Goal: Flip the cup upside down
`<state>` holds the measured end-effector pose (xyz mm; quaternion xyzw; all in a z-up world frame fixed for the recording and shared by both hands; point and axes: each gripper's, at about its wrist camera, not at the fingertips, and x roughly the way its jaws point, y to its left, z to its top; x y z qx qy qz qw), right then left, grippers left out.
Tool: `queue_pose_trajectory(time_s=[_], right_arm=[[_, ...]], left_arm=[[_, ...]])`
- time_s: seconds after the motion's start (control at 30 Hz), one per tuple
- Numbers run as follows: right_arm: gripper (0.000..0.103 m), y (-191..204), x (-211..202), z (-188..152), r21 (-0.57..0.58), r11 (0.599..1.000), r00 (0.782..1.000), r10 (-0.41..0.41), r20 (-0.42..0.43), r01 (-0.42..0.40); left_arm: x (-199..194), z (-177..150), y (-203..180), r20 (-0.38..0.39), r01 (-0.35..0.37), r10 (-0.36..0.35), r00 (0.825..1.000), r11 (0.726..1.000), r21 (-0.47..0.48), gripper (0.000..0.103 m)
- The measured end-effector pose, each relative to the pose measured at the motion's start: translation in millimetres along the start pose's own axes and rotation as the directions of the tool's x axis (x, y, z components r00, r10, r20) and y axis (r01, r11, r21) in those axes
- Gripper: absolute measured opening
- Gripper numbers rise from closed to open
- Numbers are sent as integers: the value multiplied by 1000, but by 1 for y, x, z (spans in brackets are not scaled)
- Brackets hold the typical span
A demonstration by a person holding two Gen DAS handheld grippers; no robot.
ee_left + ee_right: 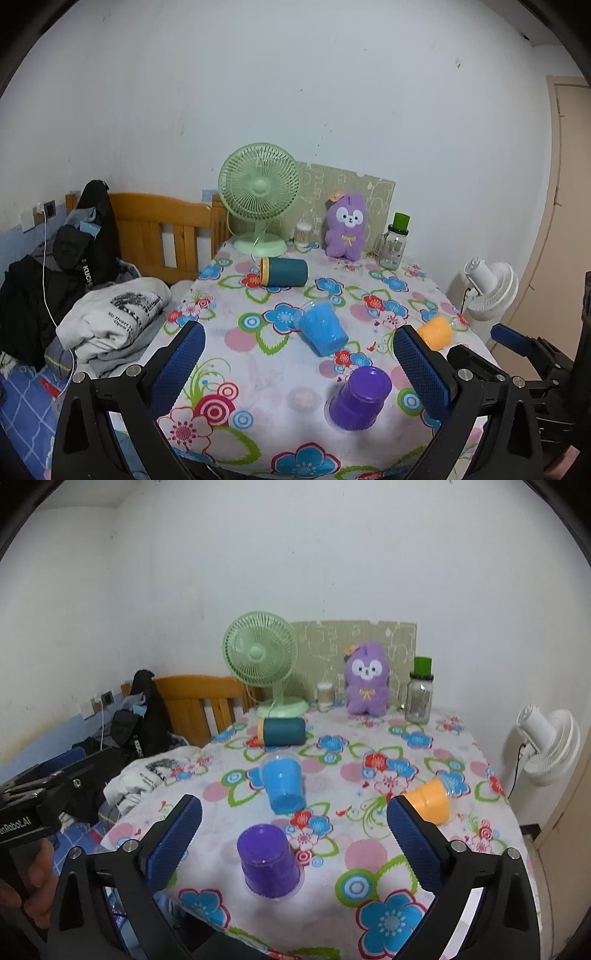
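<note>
A purple cup (359, 398) stands upside down on the floral tablecloth (258, 369), near the front; it also shows in the right wrist view (269, 860). A blue cup (323, 326) (283, 782) lies on its side mid-table. An orange cup (436, 332) (428, 799) lies on its side at the right. A teal cup with a yellow rim (283, 272) (282, 731) lies on its side farther back. My left gripper (299, 365) is open and empty above the table's front. My right gripper (293, 845) is open and empty, with the purple cup between its fingers' lines, apart.
At the back stand a green fan (258, 195), a purple plush toy (347, 225), a glass jar with a green lid (395, 240) and a small jar (303, 234). A bed with clothes (110, 314) lies left. A white fan (487, 291) stands right.
</note>
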<state>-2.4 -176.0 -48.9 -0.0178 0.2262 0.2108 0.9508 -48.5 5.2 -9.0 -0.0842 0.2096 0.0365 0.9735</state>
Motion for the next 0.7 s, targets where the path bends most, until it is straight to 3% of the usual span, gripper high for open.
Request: queue_pose_trajectory(time_s=[0.7], right_arm=[[103,5,2,4,5,1000,1000,21,6,-21]], left_arm=[[8,1,-1,-1,-3,3,1000,1000,6,103]])
